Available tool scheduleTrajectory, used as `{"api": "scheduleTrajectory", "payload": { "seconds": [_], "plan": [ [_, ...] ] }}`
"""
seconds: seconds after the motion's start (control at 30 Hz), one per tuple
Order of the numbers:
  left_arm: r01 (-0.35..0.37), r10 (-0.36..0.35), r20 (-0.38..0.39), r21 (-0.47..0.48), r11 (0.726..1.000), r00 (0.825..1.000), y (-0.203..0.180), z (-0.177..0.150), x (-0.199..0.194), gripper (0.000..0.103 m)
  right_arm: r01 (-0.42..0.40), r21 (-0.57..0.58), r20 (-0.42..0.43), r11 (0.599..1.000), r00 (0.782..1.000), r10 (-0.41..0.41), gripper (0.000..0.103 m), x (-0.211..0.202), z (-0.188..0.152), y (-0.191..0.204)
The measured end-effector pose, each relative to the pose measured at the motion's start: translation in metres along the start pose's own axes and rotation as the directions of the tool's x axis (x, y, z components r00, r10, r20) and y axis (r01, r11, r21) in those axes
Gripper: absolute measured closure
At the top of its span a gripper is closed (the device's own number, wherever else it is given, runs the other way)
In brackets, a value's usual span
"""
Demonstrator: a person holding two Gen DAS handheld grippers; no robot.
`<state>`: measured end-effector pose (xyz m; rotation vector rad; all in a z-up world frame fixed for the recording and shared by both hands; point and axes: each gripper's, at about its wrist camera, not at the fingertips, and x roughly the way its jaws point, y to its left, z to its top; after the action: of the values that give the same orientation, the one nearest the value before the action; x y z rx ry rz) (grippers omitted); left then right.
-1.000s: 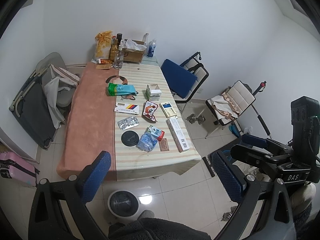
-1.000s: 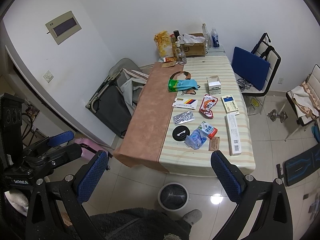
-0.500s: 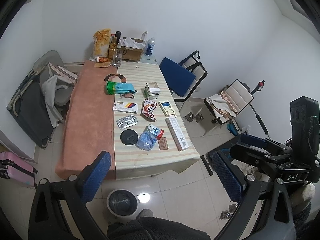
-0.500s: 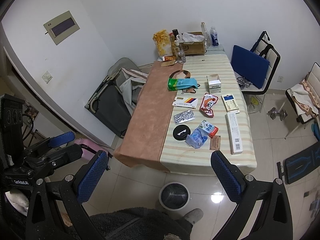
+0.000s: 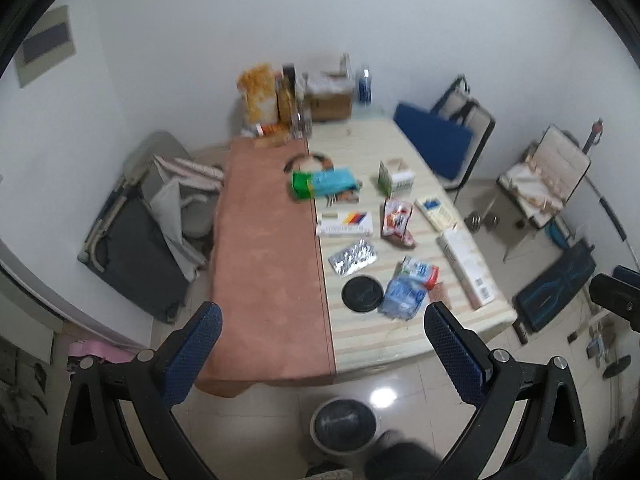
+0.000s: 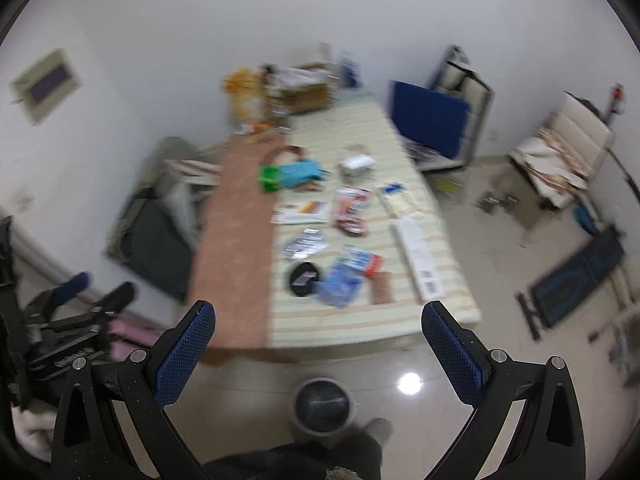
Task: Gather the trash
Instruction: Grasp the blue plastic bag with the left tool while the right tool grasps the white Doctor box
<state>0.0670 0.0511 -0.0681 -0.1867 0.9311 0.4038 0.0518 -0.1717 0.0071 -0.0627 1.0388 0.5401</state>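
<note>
Looking down from the left wrist camera: left gripper (image 5: pixel 322 326) spread wide, blue-padded fingers (image 5: pixel 192 354) well apart, gripping nothing and touching nothing, held above the near end of the table (image 5: pixel 384 340). Pink-brown cloth (image 5: pixel 266 264) over the left half, striped cloth over the right. Scattered on the striped half: black round lid (image 5: pixel 362 294), crumpled blue plastic wrapper (image 5: pixel 404 298) touching its right edge, small milk carton (image 5: pixel 420 270) just behind the wrapper, foil blister pack (image 5: pixel 353 257), long white box (image 5: pixel 466 272) near the right edge, red snack packet (image 5: pixel 397 222), flat box with coloured stripes (image 5: pixel 346 224), green and teal pouch (image 5: pixel 322 184). Small round trash bin (image 5: pixel 344 426) on the floor below the near table edge, between the fingers. Part of the right gripper (image 5: pixel 618 298) at the far right edge.

Switching to the right wrist camera, heavily blurred: right gripper (image 6: pixel 318 334) likewise wide open, empty, clear of everything. Same litter on the table (image 6: pixel 368 328), with the lid (image 6: pixel 305 279) and blue wrapper (image 6: pixel 340 286) nearest; small brown item (image 6: pixel 382 290) beside the wrapper, possibly a card. Trash bin (image 6: pixel 324 406) on the floor under the near edge. Left gripper (image 6: pixel 80 308) low at the left, jaw gap hard to judge from here.
</note>
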Motion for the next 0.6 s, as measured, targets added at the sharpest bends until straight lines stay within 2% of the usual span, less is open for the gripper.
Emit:
{"api": "scheduleTrajectory", "payload": {
  "seconds": [0.17, 0.2, 0.23, 0.33, 0.43, 0.47, 0.5, 0.6],
  "plan": [
    [0.003, 0.002, -0.137, 0.039, 0.999, 0.991, -0.028, 0.005, 0.084, 0.000, 0.120, 0.056, -0.139, 0.991, 0.984, -0.112, 0.000, 0.091, 0.009, -0.048],
    [0.013, -0.004, -0.182, 0.046, 0.999, 0.983, -0.039, 0.007, 0.110, 0.000, 0.130, 0.064, -0.164, 0.990, 0.979, -0.118, 0.000, 0.110, 0.012, -0.058],
    [0.015, -0.004, -0.200, 0.052, 0.999, 0.980, -0.046, 0.005, 0.117, 0.000, 0.140, 0.065, -0.188, 0.988, 0.974, -0.125, 0.000, 0.128, 0.016, -0.069],
    [-0.012, 0.034, -0.294, 0.078, 0.997, 0.955, -0.076, 0.005, 0.175, 0.000, 0.196, 0.041, -0.246, 0.980, 0.952, -0.180, 0.000, 0.198, 0.033, -0.105],
    [-0.016, 0.052, -0.388, 0.096, 0.995, 0.920, -0.101, 0.002, 0.227, 0.000, 0.208, 0.007, -0.327, 0.978, 0.925, -0.194, 0.000, 0.265, 0.044, -0.137],
    [-0.008, 0.050, -0.427, 0.099, 0.995, 0.903, -0.110, -0.001, 0.245, 0.000, 0.205, -0.001, -0.355, 0.979, 0.915, -0.192, 0.000, 0.285, 0.047, -0.145],
    [0.014, 0.038, -0.478, 0.104, 0.994, 0.878, -0.121, -0.006, 0.270, 0.000, 0.201, -0.013, -0.387, 0.980, 0.902, -0.190, 0.000, 0.307, 0.049, -0.154],
    [0.048, 0.026, -0.555, 0.119, 0.992, 0.832, -0.142, -0.014, 0.315, 0.000, 0.185, -0.051, -0.453, 0.981, 0.871, -0.188, 0.000, 0.358, 0.048, -0.169]
  ]
}}
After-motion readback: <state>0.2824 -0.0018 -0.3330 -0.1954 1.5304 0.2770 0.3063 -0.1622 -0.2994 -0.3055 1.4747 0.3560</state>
